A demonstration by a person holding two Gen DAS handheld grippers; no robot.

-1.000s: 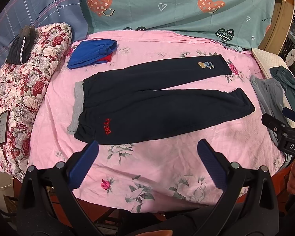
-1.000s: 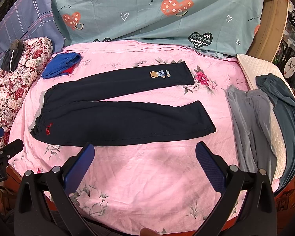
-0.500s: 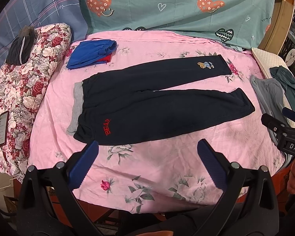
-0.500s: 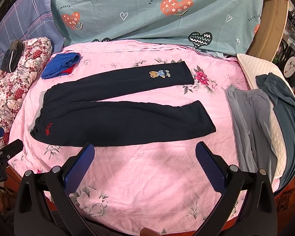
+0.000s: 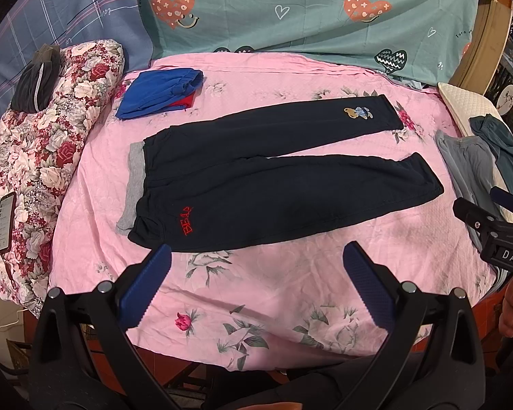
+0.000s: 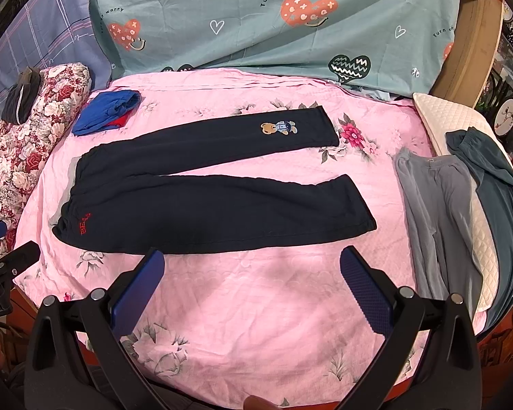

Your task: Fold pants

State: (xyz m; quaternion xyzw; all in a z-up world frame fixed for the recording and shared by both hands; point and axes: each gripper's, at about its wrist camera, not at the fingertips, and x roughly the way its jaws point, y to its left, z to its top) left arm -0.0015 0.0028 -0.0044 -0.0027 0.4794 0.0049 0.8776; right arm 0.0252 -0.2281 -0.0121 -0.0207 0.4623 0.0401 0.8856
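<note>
Here, dark navy pants [image 5: 273, 184] lie flat across the middle of a pink floral sheet [image 5: 273, 290], the waistband at frame left and the two legs splayed toward the right. A grey lining [image 5: 133, 184] shows at the waist, red lettering [image 5: 187, 220] sits near the lower left hip, and a small bear patch [image 5: 357, 112] marks the upper leg close to its cuff.

The left gripper [image 5: 256, 273] hangs at the bottom of its own view with its blue pads [image 5: 143, 290] spread wide apart, holding nothing, above the bare sheet just below the pants. The right gripper [image 6: 251, 273] is likewise splayed and empty in the lower part of its view, its pads [image 6: 366, 290] clear of the cloth.

A folded blue garment [image 5: 160, 92] with a red edge rests in the upper left of the sheet, apart from the pants. A red floral quilt [image 5: 34, 157] is bunched along the left edge, with a dark bundle [image 5: 36, 82] on top and what looks like a phone [image 5: 4, 223] lower down. At right, grey trousers [image 6: 437, 212] and a teal garment [image 6: 496, 184] drape over a cream quilted pillow [image 6: 455, 119]. A teal cover [image 6: 273, 20] printed with hearts fills the top of both views.
</note>
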